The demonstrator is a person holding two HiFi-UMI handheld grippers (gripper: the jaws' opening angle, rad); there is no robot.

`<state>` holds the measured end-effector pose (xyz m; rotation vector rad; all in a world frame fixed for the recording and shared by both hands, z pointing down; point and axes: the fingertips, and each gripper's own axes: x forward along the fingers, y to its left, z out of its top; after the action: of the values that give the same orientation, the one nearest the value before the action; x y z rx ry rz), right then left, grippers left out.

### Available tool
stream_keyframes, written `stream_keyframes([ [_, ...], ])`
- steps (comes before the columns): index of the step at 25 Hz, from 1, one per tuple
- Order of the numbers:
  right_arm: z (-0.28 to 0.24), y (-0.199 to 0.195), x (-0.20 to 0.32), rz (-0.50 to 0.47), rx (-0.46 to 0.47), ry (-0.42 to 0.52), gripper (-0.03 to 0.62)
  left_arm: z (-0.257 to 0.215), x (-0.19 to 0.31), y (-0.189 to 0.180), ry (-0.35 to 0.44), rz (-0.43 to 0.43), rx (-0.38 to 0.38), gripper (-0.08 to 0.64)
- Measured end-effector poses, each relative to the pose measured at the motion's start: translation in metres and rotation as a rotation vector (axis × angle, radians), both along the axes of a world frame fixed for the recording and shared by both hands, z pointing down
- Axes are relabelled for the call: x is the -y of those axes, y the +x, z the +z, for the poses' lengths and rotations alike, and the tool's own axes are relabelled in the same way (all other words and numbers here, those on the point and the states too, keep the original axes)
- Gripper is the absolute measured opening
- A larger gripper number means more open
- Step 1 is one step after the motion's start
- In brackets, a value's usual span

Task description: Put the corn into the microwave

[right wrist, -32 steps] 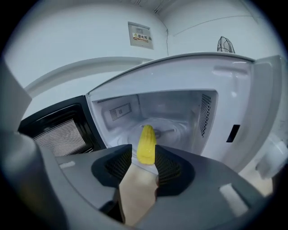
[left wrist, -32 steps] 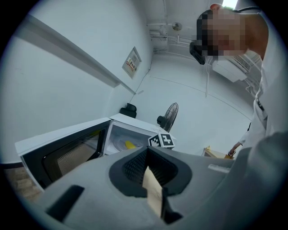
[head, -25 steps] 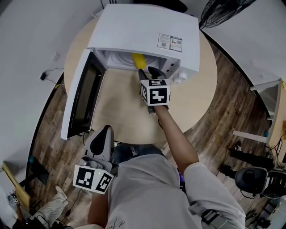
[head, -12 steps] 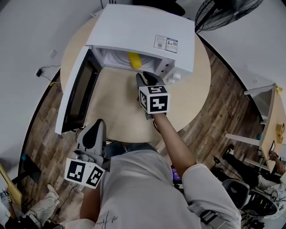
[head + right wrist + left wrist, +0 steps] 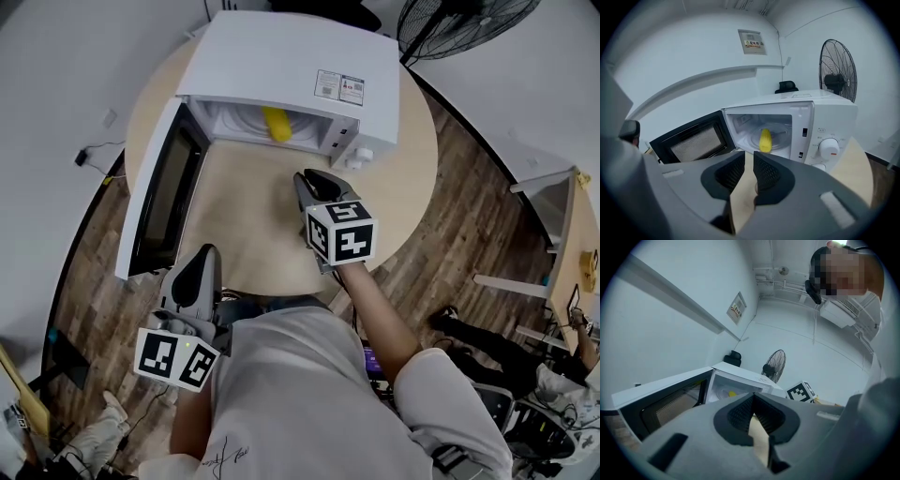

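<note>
Backed out of the microwave (image 5: 291,56), right gripper (image 5: 314,178) is empty, its jaws just closing and narrowly apart. Corn (image 5: 276,124) lies inside, with bare tabletop (image 5: 248,220) between them. Left gripper (image 5: 206,255) is closed.

We see a round beige table (image 5: 253,220) mid-frame on dark wood-plank floor (image 5: 469,197). White walls (image 5: 56,66) at left, black fan (image 5: 450,23) upper right, even light.

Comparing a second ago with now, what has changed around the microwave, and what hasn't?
The right hand-held gripper has drawn back from the microwave toward the person, and its jaws have just been closing, with nothing between them. The corn stays inside, the door stays open, and the left hand-held gripper stays low by the person.
</note>
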<state>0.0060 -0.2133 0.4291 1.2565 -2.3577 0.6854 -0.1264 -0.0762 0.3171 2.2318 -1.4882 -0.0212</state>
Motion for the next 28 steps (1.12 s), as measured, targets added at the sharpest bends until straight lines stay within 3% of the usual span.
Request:
stream_keyframes([
  [9, -0.023, 0.009, -0.029, -0.034, 0.014, 0.02, 0.061, 0.0, -0.005, 0.0, 0.008, 0.003, 0.071, -0.003],
  [28, -0.061, 0.022, -0.065, -0.083, 0.08, 0.057, 0.012, -0.003, -0.01, -0.02, 0.014, -0.048, 0.051, -0.003],
])
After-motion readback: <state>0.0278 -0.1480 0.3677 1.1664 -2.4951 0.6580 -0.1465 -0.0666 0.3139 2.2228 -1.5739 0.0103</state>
